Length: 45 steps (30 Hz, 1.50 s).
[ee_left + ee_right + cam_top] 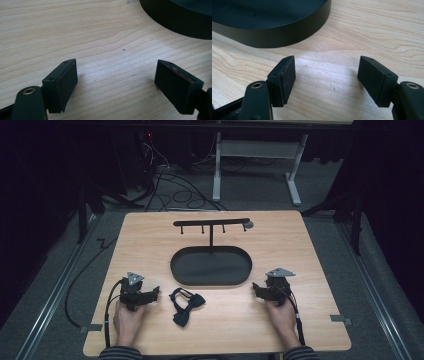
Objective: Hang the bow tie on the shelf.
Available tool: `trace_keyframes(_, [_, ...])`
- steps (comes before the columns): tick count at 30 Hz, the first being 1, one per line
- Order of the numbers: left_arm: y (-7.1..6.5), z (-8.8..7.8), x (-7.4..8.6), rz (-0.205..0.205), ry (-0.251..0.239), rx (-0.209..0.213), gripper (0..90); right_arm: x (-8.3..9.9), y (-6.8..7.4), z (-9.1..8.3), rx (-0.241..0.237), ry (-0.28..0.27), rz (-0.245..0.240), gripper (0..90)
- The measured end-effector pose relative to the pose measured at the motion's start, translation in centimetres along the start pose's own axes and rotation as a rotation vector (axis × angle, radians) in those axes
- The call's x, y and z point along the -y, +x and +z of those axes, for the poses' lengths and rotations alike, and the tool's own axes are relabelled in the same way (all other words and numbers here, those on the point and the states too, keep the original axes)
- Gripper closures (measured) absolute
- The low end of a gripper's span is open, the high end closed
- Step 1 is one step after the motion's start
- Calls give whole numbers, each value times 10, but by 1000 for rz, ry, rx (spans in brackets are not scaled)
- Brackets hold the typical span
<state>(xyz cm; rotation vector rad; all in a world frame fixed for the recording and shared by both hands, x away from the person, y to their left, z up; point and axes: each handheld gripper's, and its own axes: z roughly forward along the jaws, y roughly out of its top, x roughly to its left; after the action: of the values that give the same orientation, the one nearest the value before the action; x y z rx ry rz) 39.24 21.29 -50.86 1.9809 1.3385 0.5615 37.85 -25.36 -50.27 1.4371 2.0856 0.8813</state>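
Note:
A black bow tie (186,305) with its strap lies on the wooden table (280,240) near the front, between the two hands. Behind it stands a black oval tray (210,265) with a T-shaped hanger rack (211,224) rising from its far side. My left gripper (151,293) rests on the table left of the bow tie, jaws wide open over bare wood (116,72). My right gripper (257,289) rests at the tray's right front, open too, with nothing between its fingers (327,72). The tray's rim shows in the left gripper view (175,22) and the right gripper view (287,35).
A small grey round piece (248,225) sits at the rack's right end. Beyond the table are floor cables (175,190) and a white desk frame (255,155). Small clamps (341,319) sit at the table's front corners.

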Motion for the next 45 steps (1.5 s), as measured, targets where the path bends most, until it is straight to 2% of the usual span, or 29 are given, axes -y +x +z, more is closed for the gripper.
trace_keyframes(18, [-1,0,0,-11,0,-11,190,0,0,0,-2,1,-4,321])
trace_keyframes(22, [-1,-3,0,-17,9,-17,214,0,0,0,-4,0,-4,320])
trace_keyframes(25, [1,-8,1,-42,-2,8,249,0,0,0,-4,0,-4,320])
trace_keyframes(27, [1,-12,1,-33,-17,6,249,0,0,0,-3,1,-4,320])
trace_keyframes(31, [-1,-23,0,-36,-55,44,279,0,0,0,-4,0,-4,319])
trace_keyframes(35, [-5,-31,0,-19,-42,78,289,0,0,0,-4,0,-5,319])
trace_keyframes(39, [-8,-40,1,-34,-52,115,290,0,0,0,-7,0,-8,319])
trace_keyframes(45, [-18,-51,1,-7,-58,134,330,0,0,0,-9,2,-17,315])
